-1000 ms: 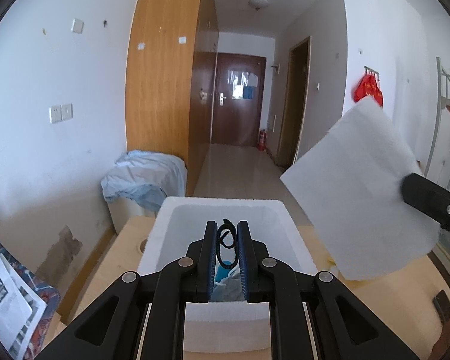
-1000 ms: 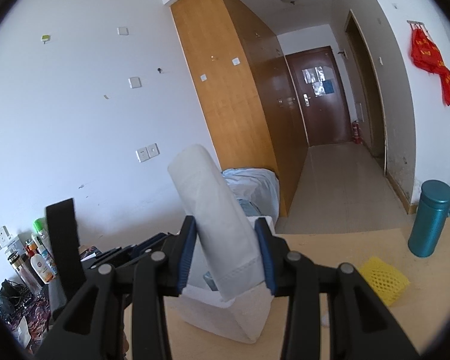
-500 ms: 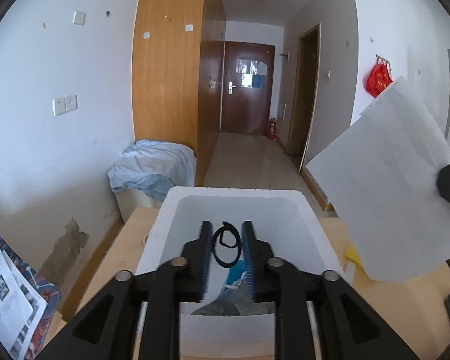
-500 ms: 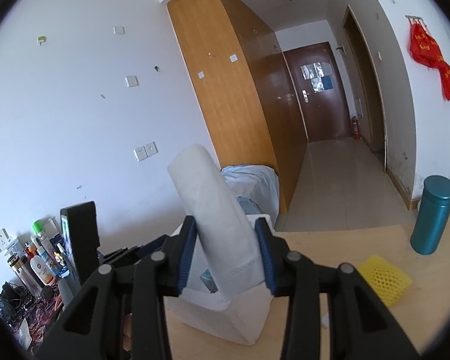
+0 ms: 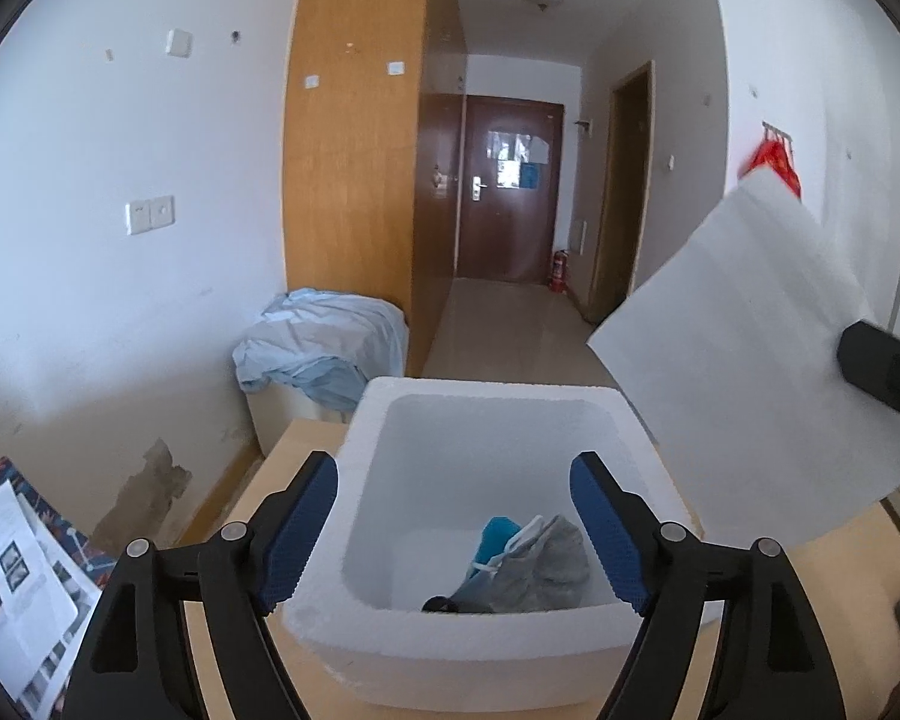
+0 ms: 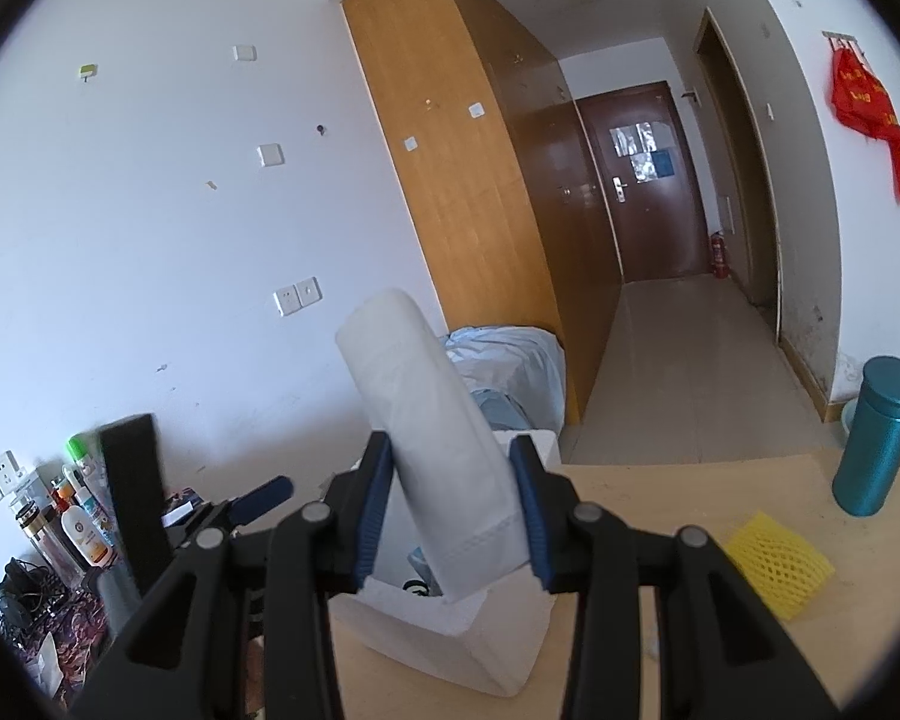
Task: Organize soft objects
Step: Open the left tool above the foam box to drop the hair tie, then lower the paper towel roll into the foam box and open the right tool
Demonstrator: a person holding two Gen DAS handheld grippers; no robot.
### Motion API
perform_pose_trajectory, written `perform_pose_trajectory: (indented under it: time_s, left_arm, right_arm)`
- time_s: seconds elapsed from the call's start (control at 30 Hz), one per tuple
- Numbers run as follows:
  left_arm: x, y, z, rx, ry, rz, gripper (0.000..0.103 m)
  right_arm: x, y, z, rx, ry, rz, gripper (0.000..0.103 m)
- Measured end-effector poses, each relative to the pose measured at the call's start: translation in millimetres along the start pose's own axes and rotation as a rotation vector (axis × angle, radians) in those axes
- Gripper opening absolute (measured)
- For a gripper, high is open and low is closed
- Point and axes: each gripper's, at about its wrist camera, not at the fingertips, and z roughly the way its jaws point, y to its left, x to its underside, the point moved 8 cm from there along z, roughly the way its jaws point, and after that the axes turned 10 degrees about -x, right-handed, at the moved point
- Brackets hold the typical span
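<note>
Two hand-held grippers over a pale wooden table [image 6: 720,498], seen from both wrist views. Largest: white foam box [image 5: 486,420], open-topped, stiff, very light, crumbly at the rim; probably best steadied by a wall rather than pinched hard. Next: white foam sheet [image 6: 432,450], pinched near its lower edge by the right gripper [image 6: 450,516], standing up tilted, just above the box's right side; thin, light, bends easily, likely to tear or crease under a hard squeeze. Left gripper [image 5: 453,534] poised over the box, jaws just sprung wide, nothing between the blue pads. Inside the box, at the bottom: grey cloth [image 5: 546,564] bunched against a teal scrap [image 5: 495,540], with a black cord loop [image 5: 441,603] lying at the near wall; all limp, weightless, easy to snag. Smaller, on the table well apart: teal flask [image 6: 876,438], yellow foam net [image 6: 774,564], soft and springy, probably best taken across its middle.
</note>
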Motion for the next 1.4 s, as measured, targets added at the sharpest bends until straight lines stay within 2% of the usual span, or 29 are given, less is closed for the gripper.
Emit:
perform_pose_trajectory:
  time_s: [0.23, 0.43, 0.57, 0.67, 1.03, 1.4]
  left_arm:
    - [0, 38, -41, -0.019, -0.047, -0.091, 0.081]
    - [8, 57, -81, -0.04, -0.092, -0.1, 0.081]
    - [10, 71, -103, -0.046, -0.117, -0.117, 0.087]
    - [9, 78, -115, -0.055, -0.134, -0.124, 0.088]
    - [12, 89, -132, -0.06, -0.156, -0.147, 0.09]
    - [12, 90, -132, -0.058, -0.149, -0.154, 0.09]
  right_arm:
    - [5, 5, 20, -0.003, 0.035, -0.013, 0.044]
    - [13, 6, 37, 0.005, 0.072, -0.034, 0.044]
    - [17, 7, 45, 0.001, 0.097, -0.038, 0.044]
    - [19, 9, 49, -0.003, 0.113, -0.043, 0.044]
    - [33, 5, 68, 0.015, 0.183, -0.046, 0.044]
    - [49, 1, 88, 0.018, 0.289, -0.027, 0.044]
